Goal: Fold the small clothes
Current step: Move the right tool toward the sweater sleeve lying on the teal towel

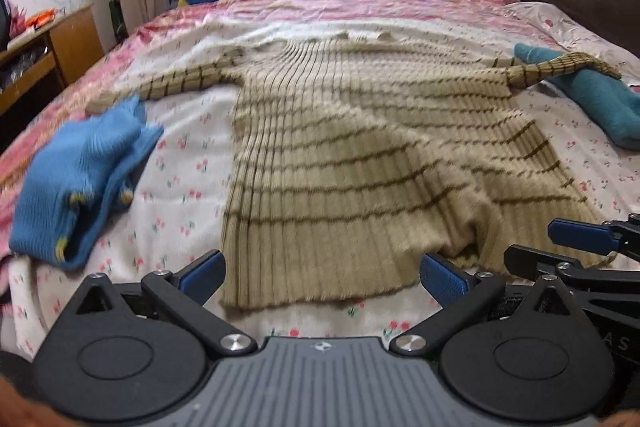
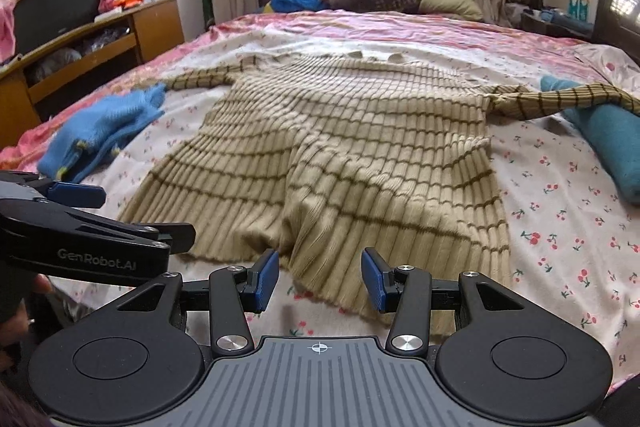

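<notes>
- On a floral-sheeted bed point(image 1: 180, 131), through the left wrist view, a beige striped sweater point(image 1: 340, 147) is seen laid flat, sleeves spread wide, apparently for folding.
- Its hem is framed by the left gripper point(image 1: 322, 273), held spread and empty just short of the cloth, seemingly to take the bottom edge.
- A folded blue garment point(image 1: 80, 183) is set aside at left; a teal roll point(image 1: 592, 99) is partly covered by one sleeve.
- Through the right wrist view, the right gripper point(image 2: 320, 279) is shown released, nothing between its pads, over the hem's near edge.
- A raised ridge is seen running up the sweater's ribbed middle; dark stripes cross it.
- The left gripper is glimpsed alongside, equally unclenched.
</notes>
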The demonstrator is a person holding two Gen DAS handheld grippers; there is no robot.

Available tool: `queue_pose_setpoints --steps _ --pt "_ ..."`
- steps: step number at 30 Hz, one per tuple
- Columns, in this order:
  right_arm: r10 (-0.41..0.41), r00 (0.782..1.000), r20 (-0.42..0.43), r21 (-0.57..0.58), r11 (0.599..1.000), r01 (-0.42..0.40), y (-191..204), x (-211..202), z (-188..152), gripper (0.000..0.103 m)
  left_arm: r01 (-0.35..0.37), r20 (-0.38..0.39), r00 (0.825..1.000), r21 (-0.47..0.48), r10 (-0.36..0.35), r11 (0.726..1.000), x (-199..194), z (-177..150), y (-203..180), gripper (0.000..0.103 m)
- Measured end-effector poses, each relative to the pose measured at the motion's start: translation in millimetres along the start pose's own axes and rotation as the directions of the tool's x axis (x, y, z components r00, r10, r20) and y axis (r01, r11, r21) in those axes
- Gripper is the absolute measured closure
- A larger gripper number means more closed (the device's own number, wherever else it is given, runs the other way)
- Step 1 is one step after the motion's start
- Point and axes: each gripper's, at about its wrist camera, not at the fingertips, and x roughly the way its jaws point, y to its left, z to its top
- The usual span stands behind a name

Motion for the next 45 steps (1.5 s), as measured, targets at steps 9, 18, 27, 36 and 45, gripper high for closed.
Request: queue_pose_setpoints --steps 9,18,27,36,45 --pt "-0.032 0.999 0.011 0.104 0.994 0.031 -16.9 -23.5 19.6 0.057 0.073 0.074 0.995 -0.011 -0.072 0.997 -20.1 23.4 -8.8 0.000" --pt "-0.032 0.998 0.046 0.168 0.986 0.023 -28.4 -15.6 43.5 0.053 0.063 0.083 0.995 -0.010 -0.062 0.998 -7.9 46.5 -5.6 0.000" --pt "-0.032 0.998 0.047 0.166 0.986 0.024 -36.6 26.4 63.3 0.053 0.030 0.081 0.996 -0.006 -0.029 1.000 34.1 76.1 -3.6 0.000" --pt "-0.052 0.997 0.049 0.179 0.983 0.043 -51.1 55.9 73.3 0.053 0.007 0.081 0.997 0.010 -0.008 1.000 62.0 97.9 -12.5 0.000" --pt "-0.087 0.994 0.072 0.235 0.970 0.068 -70.0 61.8 72.4 0.053 0.023 0.077 0.997 0.023 -0.025 0.999 80.7 98.5 -26.2 0.000"
